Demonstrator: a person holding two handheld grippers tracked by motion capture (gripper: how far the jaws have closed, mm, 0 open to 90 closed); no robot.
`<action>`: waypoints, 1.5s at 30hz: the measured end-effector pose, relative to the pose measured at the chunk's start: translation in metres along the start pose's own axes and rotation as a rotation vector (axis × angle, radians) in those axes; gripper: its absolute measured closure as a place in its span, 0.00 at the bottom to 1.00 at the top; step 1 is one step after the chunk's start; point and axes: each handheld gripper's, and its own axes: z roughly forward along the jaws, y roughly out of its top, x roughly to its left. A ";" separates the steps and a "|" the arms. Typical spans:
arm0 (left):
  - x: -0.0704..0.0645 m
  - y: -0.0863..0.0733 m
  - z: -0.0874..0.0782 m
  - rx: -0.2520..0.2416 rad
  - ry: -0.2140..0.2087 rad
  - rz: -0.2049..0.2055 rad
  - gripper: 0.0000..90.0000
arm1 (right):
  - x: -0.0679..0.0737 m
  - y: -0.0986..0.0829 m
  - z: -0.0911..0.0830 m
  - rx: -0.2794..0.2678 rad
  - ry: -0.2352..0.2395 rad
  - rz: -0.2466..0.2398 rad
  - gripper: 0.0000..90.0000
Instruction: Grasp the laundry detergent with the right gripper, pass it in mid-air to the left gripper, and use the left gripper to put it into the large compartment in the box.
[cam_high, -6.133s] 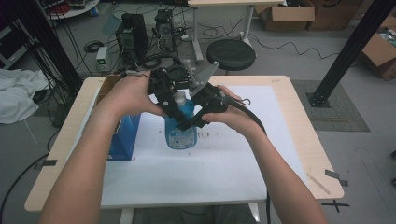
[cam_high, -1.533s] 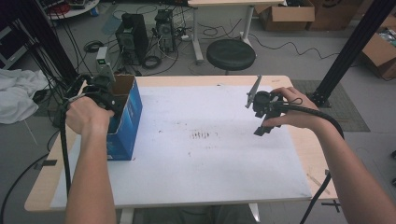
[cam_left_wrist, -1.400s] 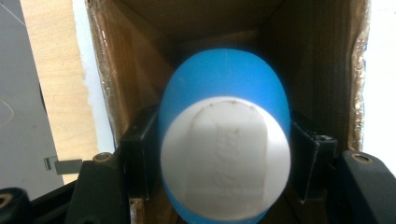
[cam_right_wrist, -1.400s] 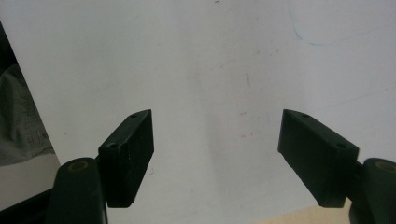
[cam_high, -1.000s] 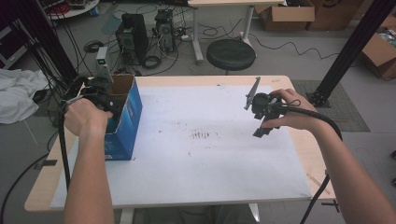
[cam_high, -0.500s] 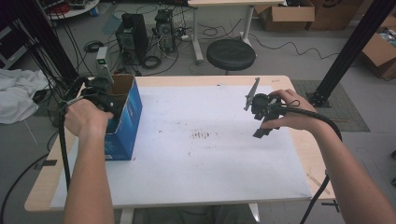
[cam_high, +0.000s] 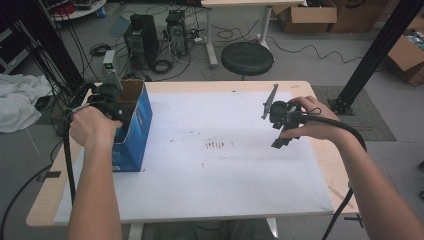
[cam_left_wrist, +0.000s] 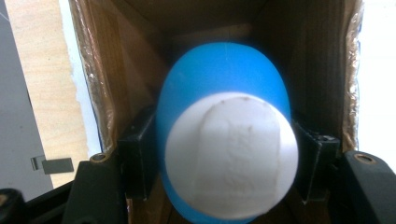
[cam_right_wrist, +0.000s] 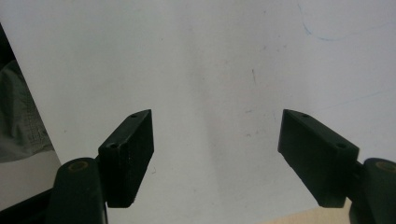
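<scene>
While the left gripper (cam_left_wrist: 224, 182) reaches down into the open blue cardboard box (cam_high: 136, 131), its two black jaws pinch a blue bottle with a white cap (cam_left_wrist: 224, 154) from both sides. The right gripper (cam_right_wrist: 229, 158) hangs over the white table sheet (cam_high: 220, 170), jaws spread wide apart.

Smooth blue plastic bottle (cam_left_wrist: 219, 116) with matt white cap, inside rough brown cardboard box (cam_high: 131, 131)

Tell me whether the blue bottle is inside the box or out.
Inside. The left gripper holds the blue bottle with the box's brown cardboard walls around it. Whether it rests on the bottom: cannot tell.
</scene>
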 end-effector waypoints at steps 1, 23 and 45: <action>0.000 0.000 0.000 0.002 -0.002 -0.002 0.40 | 0.000 0.000 0.001 -0.003 0.002 -0.001 0.30; -0.003 -0.006 -0.012 0.002 -0.004 0.029 0.31 | 0.003 0.002 0.001 0.000 0.001 -0.010 0.30; -0.010 -0.012 -0.066 -0.126 -0.085 0.117 0.20 | 0.003 0.005 -0.002 -0.008 0.004 -0.014 0.28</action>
